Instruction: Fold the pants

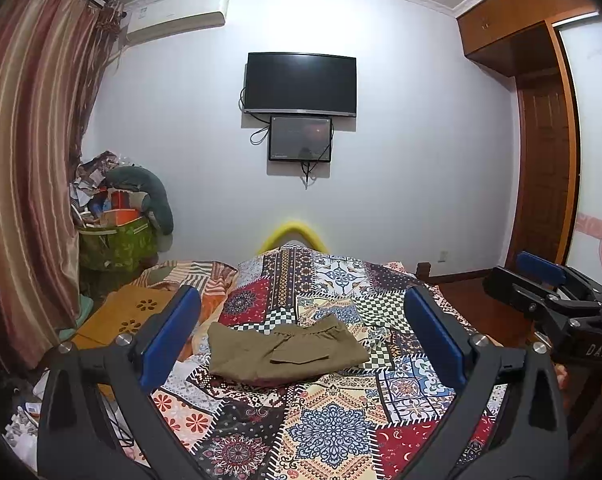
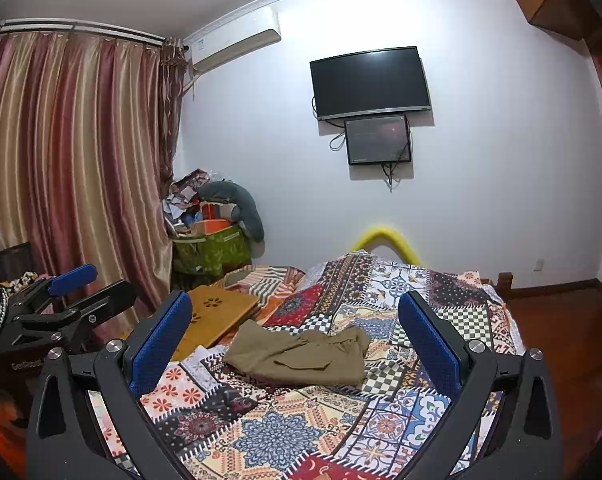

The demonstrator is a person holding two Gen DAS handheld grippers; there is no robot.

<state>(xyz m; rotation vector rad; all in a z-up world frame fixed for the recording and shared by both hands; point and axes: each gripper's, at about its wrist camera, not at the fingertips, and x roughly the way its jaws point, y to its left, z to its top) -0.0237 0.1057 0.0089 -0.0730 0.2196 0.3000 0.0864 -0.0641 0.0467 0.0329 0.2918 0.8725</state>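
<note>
Olive-brown pants (image 1: 287, 354) lie folded into a compact rectangle on the patchwork bedspread (image 1: 329, 432), waistband toward the far side. They also show in the right wrist view (image 2: 301, 356). My left gripper (image 1: 301, 336) is open and empty, held above the bed short of the pants. My right gripper (image 2: 295, 332) is open and empty too, likewise held back from the pants. The right gripper shows at the right edge of the left wrist view (image 1: 541, 280), and the left gripper at the left edge of the right wrist view (image 2: 81, 288).
A wooden lap tray (image 2: 217, 312) lies on the bed's left side. A green bin (image 2: 211, 252) piled with clutter stands by the striped curtain (image 2: 69, 168). A TV (image 2: 371, 82) hangs on the far wall. A wooden wardrobe (image 1: 541, 128) and floor are at right.
</note>
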